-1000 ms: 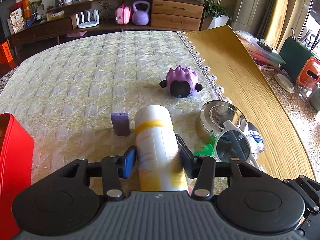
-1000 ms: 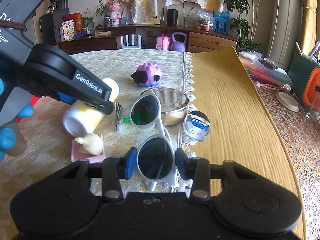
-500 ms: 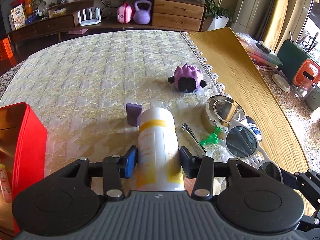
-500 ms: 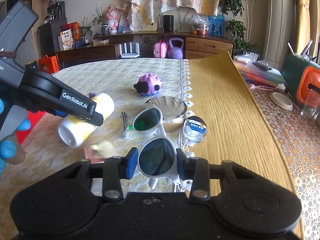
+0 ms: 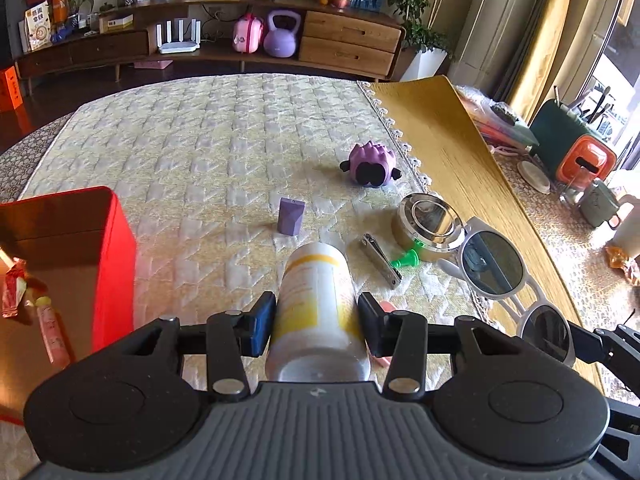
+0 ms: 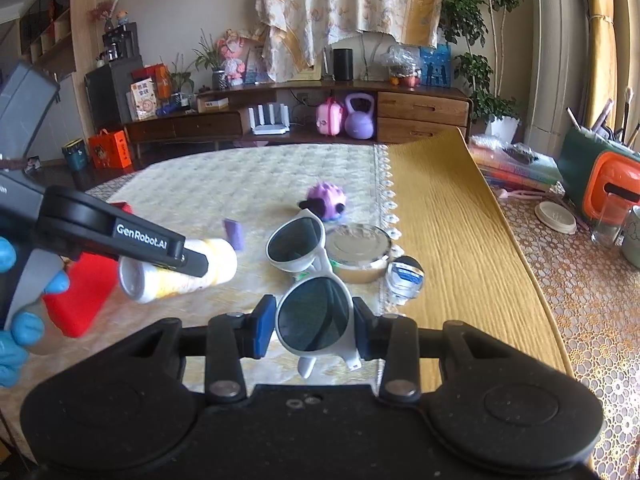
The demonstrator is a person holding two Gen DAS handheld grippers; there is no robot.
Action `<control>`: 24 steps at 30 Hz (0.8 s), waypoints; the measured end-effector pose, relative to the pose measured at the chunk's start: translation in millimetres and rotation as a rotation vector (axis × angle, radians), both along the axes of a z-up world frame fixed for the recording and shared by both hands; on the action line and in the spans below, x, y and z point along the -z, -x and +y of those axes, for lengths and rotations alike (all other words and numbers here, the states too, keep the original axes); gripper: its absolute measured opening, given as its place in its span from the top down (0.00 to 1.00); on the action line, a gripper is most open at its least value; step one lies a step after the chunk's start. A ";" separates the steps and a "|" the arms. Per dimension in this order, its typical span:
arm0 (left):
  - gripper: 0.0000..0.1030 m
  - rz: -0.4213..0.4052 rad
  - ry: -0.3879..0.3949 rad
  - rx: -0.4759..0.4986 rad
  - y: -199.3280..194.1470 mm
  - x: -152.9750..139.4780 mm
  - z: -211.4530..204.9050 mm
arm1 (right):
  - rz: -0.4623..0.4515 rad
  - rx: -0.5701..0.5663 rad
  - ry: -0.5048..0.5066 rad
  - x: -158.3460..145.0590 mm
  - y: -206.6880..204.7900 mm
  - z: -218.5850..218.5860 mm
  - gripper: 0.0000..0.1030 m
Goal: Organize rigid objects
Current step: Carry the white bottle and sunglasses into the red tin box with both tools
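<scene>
"GenRobot.AI" marks the left gripper (image 6: 192, 258), its jaws pinching the white-and-yellow bottle (image 5: 316, 308); the right gripper (image 6: 314, 326) clamps white sunglasses (image 6: 316, 312). Both are now lifted higher; the red box (image 5: 114, 264) has come nearer, left of the jaws.

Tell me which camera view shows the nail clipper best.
The left wrist view. There the nail clipper lies in full, unobstructed sight on the quilted cloth, between the bottle and the metal tin. In the right wrist view I cannot find it; the sunglasses seemingly hide it.
</scene>
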State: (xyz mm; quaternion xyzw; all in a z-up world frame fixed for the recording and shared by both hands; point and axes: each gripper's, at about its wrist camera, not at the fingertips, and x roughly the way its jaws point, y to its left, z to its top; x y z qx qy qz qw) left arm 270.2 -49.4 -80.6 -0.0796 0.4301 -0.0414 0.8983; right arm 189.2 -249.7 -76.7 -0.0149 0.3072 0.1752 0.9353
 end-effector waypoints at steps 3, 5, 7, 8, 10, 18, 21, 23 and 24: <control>0.57 -0.014 0.017 0.002 13.1 -10.5 8.2 | -0.002 -0.016 -0.012 -10.8 7.4 6.4 0.62; 0.57 -0.023 0.025 -0.001 22.1 -17.7 14.7 | -0.002 -0.026 -0.017 -16.9 12.5 13.7 0.62; 0.57 -0.027 0.029 -0.007 31.2 -23.7 22.4 | -0.005 -0.039 -0.024 -22.3 16.1 21.0 0.62; 0.57 -0.028 0.033 -0.011 35.2 -25.9 26.6 | -0.005 -0.046 -0.025 -24.8 18.4 25.4 0.62; 0.57 -0.032 0.041 -0.019 42.2 -30.6 36.1 | -0.008 -0.063 -0.030 -29.1 22.0 34.1 0.62; 0.57 -0.076 0.056 -0.065 68.8 -49.3 80.7 | -0.005 -0.138 -0.054 -45.9 29.7 75.2 0.62; 0.57 -0.092 0.063 -0.099 75.4 -54.2 100.8 | -0.007 -0.168 -0.053 -50.1 29.8 93.3 0.62; 0.57 -0.100 0.067 -0.123 79.9 -56.2 114.4 | -0.010 -0.189 -0.046 -52.7 29.2 106.7 0.62; 0.57 -0.102 0.069 -0.136 81.8 -56.9 121.0 | -0.012 -0.198 -0.042 -53.7 28.3 113.4 0.62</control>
